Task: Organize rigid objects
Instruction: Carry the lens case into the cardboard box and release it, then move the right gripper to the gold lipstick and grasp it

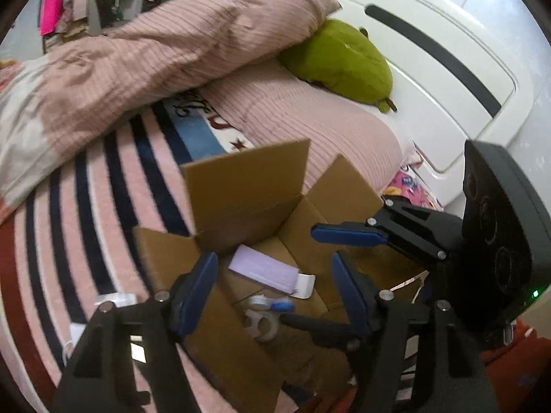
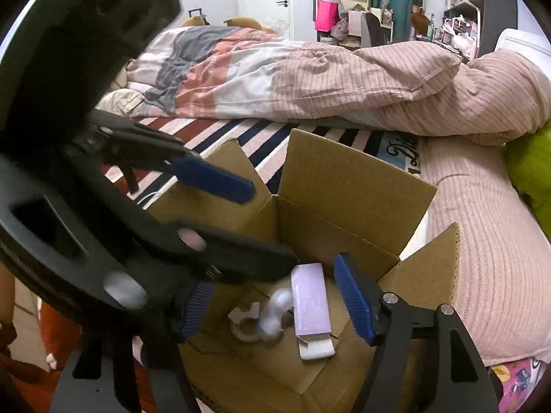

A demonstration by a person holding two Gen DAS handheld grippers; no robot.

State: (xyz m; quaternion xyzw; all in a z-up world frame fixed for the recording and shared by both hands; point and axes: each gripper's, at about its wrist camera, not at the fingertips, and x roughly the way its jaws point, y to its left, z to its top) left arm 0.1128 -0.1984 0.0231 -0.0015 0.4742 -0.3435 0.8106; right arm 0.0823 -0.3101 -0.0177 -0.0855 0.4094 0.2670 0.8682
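An open cardboard box [image 1: 241, 186] [image 2: 347, 179] stands on the bed. Inside lie a lilac box with a white end [image 1: 265, 270] [image 2: 310, 306], a grey ring-shaped part [image 1: 263, 327] [image 2: 245, 323] and a white and blue piece [image 1: 272, 303] [image 2: 275, 313]. My left gripper [image 1: 273, 272] is open and empty above the box; it also shows in the right wrist view [image 2: 241, 216]. My right gripper [image 2: 272, 296] is open and empty over the box, and appears at right in the left wrist view [image 1: 303, 275].
A striped pink and navy blanket [image 1: 103, 179] covers the bed. A pink ribbed duvet [image 1: 155, 51] [image 2: 378, 79] lies behind the box, a green cushion [image 1: 341, 62] by the white headboard [image 1: 447, 51]. Small white items [image 1: 113, 299] lie left of the box. Cluttered shelves [image 2: 344, 10] stand beyond.
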